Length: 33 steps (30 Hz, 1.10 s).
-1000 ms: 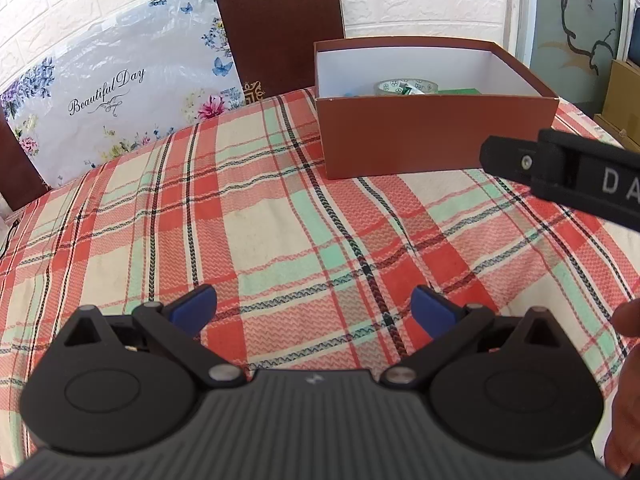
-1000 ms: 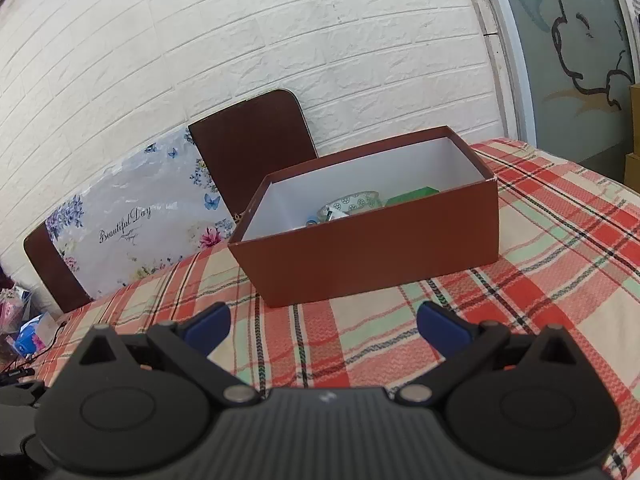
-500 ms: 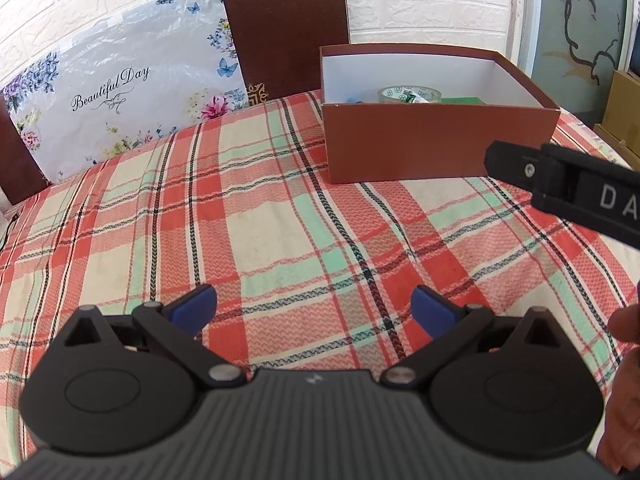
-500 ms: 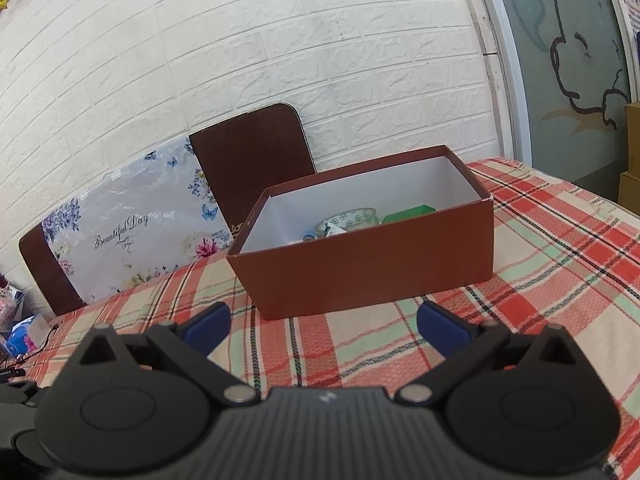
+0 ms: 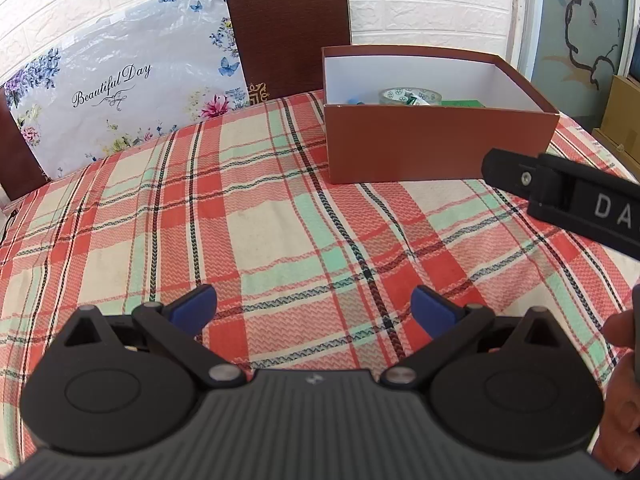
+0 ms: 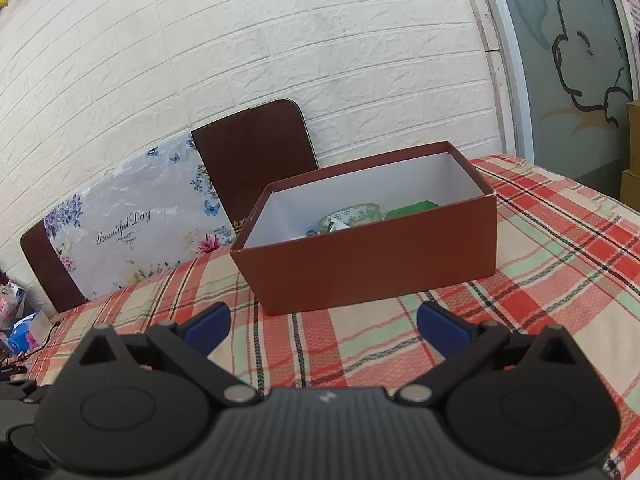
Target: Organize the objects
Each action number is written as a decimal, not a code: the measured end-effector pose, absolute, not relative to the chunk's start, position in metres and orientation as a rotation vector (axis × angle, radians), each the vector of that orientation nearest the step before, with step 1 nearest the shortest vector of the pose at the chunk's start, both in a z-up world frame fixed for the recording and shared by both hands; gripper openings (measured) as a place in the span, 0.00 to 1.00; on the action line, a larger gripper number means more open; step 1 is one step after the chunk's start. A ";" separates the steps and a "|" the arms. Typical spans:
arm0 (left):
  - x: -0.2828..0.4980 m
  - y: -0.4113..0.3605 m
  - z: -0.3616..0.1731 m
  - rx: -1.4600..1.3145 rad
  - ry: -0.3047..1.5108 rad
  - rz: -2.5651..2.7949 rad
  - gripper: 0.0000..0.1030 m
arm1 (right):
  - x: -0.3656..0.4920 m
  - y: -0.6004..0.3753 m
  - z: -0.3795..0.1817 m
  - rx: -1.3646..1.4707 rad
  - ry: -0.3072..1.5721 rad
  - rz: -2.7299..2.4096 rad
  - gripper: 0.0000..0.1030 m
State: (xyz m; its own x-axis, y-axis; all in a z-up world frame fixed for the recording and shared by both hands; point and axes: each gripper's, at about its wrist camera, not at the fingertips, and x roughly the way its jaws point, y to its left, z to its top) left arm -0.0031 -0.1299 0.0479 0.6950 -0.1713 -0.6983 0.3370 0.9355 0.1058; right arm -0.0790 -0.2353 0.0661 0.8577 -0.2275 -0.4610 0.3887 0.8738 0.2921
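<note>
Table (image 5: 280,220) w/ plaid cloth fills both views. Brown box (image 6: 372,256), lid off, sits at 1 o'clock in the left view, 12 o'clock in the right. Inside: tape roll (image 6: 352,214) approx. centre, green item (image 6: 412,210) just beside it at 3 o'clock. Left gripper (image 5: 314,308) spread wide, empty, over bare cloth. Right gripper (image 6: 322,320) also wide, empty, near the box front.
</note>
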 end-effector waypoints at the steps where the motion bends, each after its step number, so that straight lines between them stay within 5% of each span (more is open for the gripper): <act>1: -0.003 -0.130 0.048 0.234 0.751 -0.285 1.00 | -0.079 -0.235 0.066 0.388 0.431 -0.332 1.00; 33: -0.002 -0.129 0.050 0.223 0.760 -0.281 1.00 | -0.078 -0.230 0.066 0.381 0.433 -0.324 1.00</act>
